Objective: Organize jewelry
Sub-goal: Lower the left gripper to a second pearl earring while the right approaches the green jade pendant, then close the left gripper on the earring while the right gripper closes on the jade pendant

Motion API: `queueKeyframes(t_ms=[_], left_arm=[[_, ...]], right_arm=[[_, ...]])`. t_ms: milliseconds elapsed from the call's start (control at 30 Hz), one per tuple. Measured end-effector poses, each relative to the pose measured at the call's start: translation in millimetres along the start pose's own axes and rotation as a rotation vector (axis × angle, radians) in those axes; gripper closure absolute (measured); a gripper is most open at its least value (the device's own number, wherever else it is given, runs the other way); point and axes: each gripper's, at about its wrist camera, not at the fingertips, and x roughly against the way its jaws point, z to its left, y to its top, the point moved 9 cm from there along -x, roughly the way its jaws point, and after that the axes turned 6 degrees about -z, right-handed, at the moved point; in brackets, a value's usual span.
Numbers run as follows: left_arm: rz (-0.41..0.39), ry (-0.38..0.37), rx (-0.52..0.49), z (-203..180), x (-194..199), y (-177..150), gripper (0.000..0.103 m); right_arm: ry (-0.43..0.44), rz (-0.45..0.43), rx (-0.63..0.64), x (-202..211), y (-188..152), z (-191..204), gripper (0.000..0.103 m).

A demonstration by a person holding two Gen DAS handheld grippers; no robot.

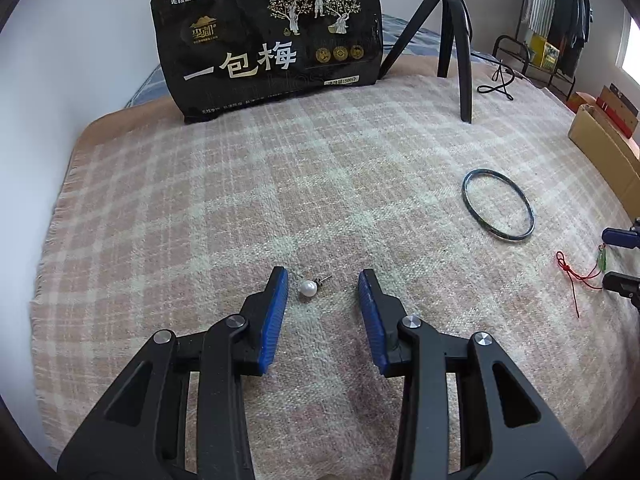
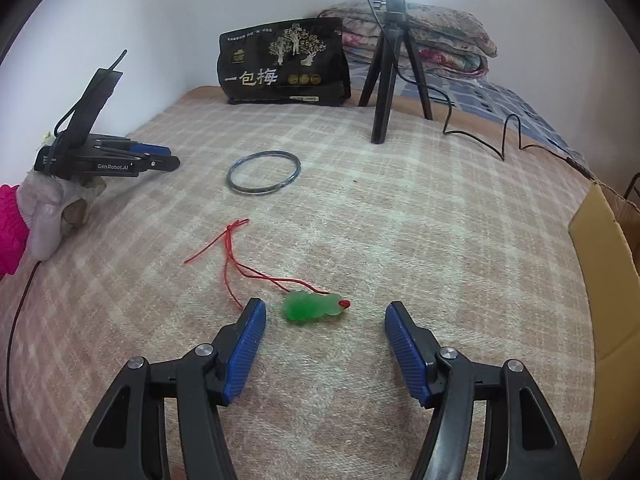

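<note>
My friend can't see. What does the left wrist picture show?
The open left gripper hovers over a small pearl earring lying between its blue fingers on a pink plaid blanket. Farther right lie a dark bangle and a red cord; a black snack bag stands behind.

Green pendant on red cord, pink-and-cream plaid blanket.

right tongs cropped at edge, pendant mostly hidden
</note>
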Motion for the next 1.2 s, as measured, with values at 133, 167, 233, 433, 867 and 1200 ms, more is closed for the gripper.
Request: queueKeyframes(t_ms=[133, 167, 233, 433, 867, 1200], left_arm=[[-0.002, -0.003, 0.015, 1.7, -0.4, -1.2, 0.072], [-0.001, -0.003, 0.017, 2.1, -0.6, -1.3, 0.073], [0.001, 0.0, 0.019, 2.6, -0.8, -1.6, 0.077], [0.001, 0.005, 0.035, 4.7, 0.5, -2.1, 0.087], [-0.008, 0.016, 0.055, 3.8, 10.3, -1.0, 0.094], [-0.035, 0.019, -0.007, -18.1, 39.7, 8.1, 0.094]], right_arm=[[0.01, 0.005, -0.009, -2.3, 3.0, -0.2, 0.037], [0.012, 0.007, -0.006, -3.1, 3.7, 0.6, 0.037], [0.02, 0.016, 0.011, -5.9, 4.0, 4.1, 0.037], [0.039, 0.029, 0.009, -10.9, 4.5, 4.5, 0.061], [0.053, 0.013, -0.046, -4.0, 6.4, 0.0, 0.07], [0.026, -0.033, -0.03, 24.7, 20.0, 2.4, 0.07]])
